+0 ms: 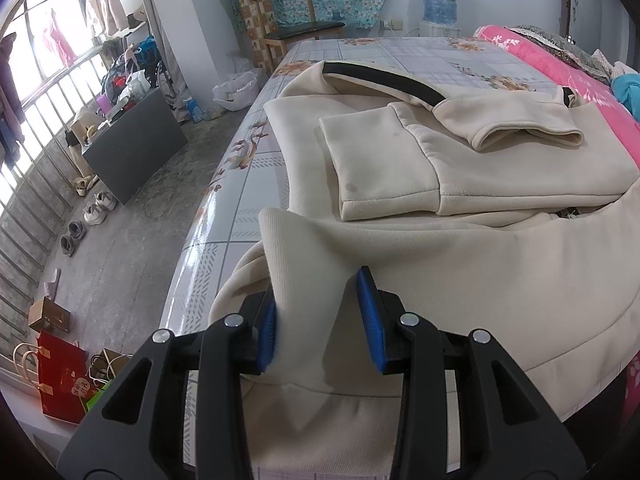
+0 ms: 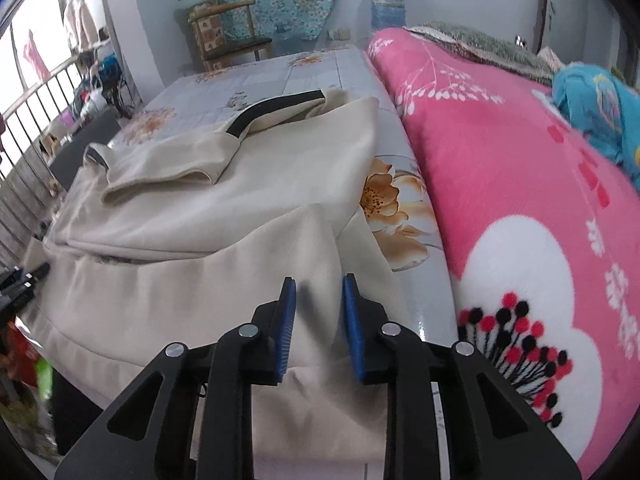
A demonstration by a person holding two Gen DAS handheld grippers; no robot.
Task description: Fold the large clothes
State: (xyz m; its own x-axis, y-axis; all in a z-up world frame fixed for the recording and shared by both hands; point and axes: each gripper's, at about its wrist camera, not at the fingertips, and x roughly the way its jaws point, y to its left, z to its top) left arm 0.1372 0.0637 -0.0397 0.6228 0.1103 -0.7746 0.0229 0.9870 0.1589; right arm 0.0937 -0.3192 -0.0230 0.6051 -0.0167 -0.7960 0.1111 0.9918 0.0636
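Cream sweatshirt (image 1: 500,172) has both sleeves folded in; your left hand-held gripper (image 1: 320,316) and right hand-held gripper (image 2: 319,320) each pinch its lower-frame hem, final fold remaining.

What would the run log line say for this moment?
garment: cream sweatshirt, sleeves folded in | left gripper: hem fold clamped | right gripper: hem fold clamped

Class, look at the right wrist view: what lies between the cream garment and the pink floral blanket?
In the right wrist view, a bare strip of glossy flower-printed bed cover separates the cream garment from the pink floral blanket.
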